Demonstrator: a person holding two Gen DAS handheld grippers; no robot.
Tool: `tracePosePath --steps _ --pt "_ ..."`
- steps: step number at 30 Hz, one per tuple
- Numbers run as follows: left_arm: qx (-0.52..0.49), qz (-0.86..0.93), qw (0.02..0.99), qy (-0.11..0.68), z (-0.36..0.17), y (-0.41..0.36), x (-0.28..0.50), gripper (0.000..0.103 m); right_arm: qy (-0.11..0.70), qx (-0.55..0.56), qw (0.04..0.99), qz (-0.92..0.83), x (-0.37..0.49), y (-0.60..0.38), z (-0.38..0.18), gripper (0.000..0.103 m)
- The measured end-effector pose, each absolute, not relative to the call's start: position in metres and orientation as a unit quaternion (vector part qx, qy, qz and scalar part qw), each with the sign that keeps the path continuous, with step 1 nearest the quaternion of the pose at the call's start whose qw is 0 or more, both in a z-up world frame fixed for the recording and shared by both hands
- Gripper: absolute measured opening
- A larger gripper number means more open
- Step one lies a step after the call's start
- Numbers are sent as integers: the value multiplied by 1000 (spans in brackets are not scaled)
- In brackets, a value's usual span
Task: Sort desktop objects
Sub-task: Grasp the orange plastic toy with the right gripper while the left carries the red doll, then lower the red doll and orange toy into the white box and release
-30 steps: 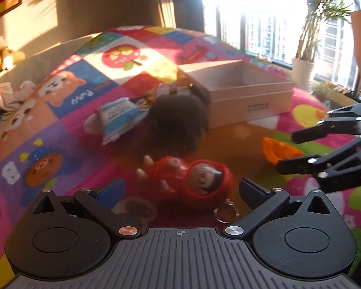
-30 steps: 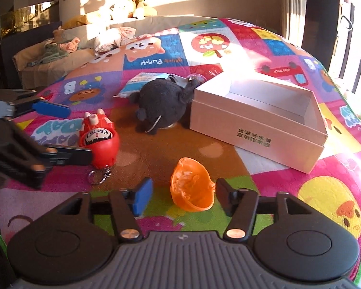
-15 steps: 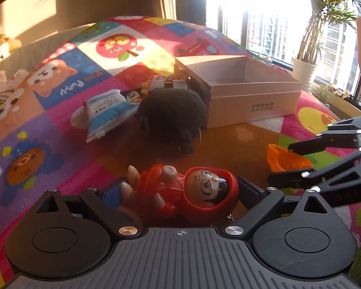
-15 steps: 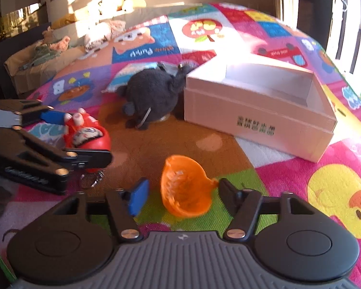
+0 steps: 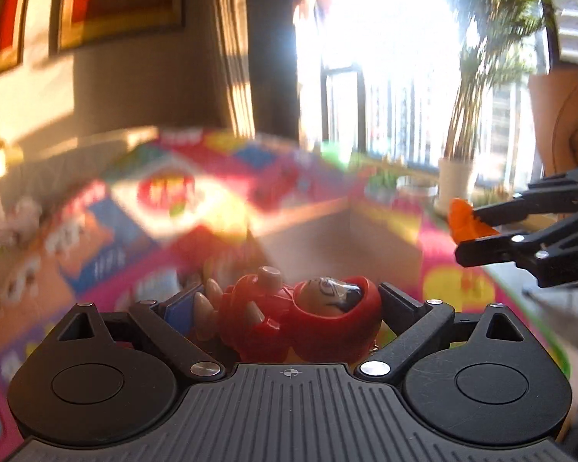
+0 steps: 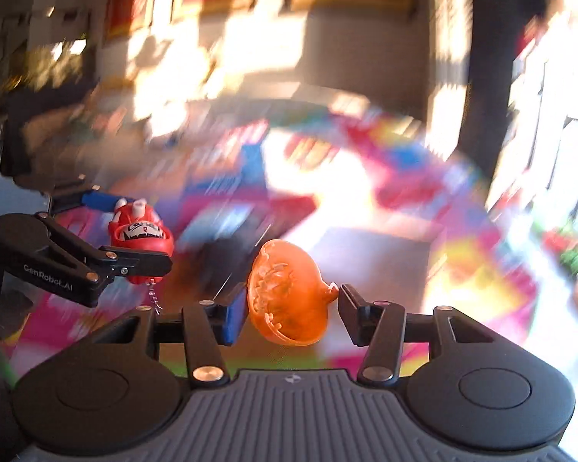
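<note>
Both toys have just left the colourful patchwork play mat (image 5: 454, 288): the left gripper (image 5: 289, 308) clamps the red hooded figurine (image 5: 308, 323), the right gripper (image 6: 289, 308) the orange plastic pumpkin-shaped shell (image 6: 289, 296), ready for boxing.

Motion blur smears the patterned mat (image 5: 142, 208) and pale box (image 5: 327, 227) beyond the red figure toy (image 5: 308, 319); its lower body hides behind the left gripper (image 5: 289, 308).

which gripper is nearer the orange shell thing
Right. The right gripper has the orange shell between its fingers, lifted off the mat. The left gripper is off to the side, closed on the red figure toy.
</note>
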State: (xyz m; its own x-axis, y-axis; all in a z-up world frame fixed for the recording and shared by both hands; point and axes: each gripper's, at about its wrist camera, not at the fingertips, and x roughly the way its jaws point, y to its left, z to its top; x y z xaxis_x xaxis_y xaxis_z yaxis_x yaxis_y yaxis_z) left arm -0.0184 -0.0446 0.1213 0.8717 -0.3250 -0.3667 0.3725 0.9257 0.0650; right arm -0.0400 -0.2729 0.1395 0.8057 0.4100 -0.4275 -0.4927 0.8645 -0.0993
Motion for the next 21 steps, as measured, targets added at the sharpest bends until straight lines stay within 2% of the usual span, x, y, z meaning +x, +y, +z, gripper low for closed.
tracePosePath --steps 2,4,11,14,19,21 --pt "53 -188 970 148 137 -57 4 98 162 -112 958 208 -37 -282 154 50" --pt "26 -199 968 151 141 -71 36 98 155 -114 964 184 -25 -289 156 50" --pt "15 -211 954 214 110 -124 147 98 205 -118 959 159 50 -284 116 50" --pt "8 -207 950 233 103 -121 166 100 226 -113 956 152 85 -281 97 51" --pt "16 -172 960 220 102 -67 136 103 250 -92 956 124 121 -287 71 72" --pt "18 -158 961 224 95 -48 119 103 268 -74 955 104 138 -293 62 76"
